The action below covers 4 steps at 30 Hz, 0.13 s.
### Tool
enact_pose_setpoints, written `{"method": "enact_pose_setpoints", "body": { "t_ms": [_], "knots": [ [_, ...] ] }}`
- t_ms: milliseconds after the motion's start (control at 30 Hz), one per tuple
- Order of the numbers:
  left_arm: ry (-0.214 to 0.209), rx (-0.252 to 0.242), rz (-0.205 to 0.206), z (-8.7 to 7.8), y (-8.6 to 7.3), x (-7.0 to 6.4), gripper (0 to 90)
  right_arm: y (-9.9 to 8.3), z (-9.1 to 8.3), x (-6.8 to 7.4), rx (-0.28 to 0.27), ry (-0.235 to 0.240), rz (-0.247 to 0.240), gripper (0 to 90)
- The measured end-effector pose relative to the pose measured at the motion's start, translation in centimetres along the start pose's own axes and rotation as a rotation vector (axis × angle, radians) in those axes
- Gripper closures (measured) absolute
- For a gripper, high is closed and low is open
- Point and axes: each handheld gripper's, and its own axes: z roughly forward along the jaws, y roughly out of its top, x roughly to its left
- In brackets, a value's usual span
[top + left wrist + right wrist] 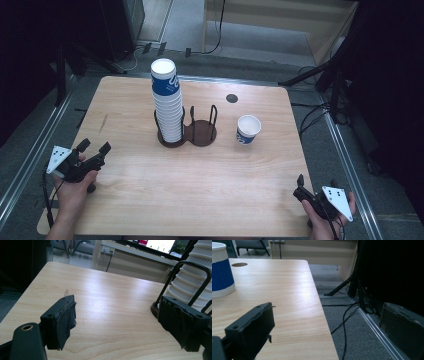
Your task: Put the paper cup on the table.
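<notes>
A tall stack of blue-and-white paper cups [167, 105] stands in the left ring of a black two-ring wire holder [201, 134] at the table's middle. In the left gripper view the stack [192, 282] rises behind a holder loop [191, 265] at the right. A single cup [248, 129] stands upright just right of the holder, and appears in the right gripper view [220, 270] at the far left. My left gripper [95, 146] [118, 307] is open and empty over the table's left side. My right gripper [316, 183] [328, 311] is open and empty, straddling the table's right edge near the front corner.
The wooden table [200, 190] has a round cable hole [231, 98] [239, 264] near its back right. Grey carpet with cables [344, 322] and a metal floor rail [374, 332] lies right of the table. Dark stands flank both sides.
</notes>
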Motion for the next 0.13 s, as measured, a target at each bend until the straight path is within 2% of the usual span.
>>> {"method": "enact_pose_setpoints", "body": {
  "t_ms": [100, 133],
  "knots": [
    [0.001, 0.002, 0.000, 0.00, 0.00, -0.01, 16.2, 0.17, -0.08, 0.23, 0.000, 0.023, -0.024, 0.0],
    [0.000, 0.003, 0.000, 0.00, 0.00, 0.00, 16.2, 0.53, -0.14, 0.82, -0.002, 0.041, -0.039, 0.0]
  ]
}}
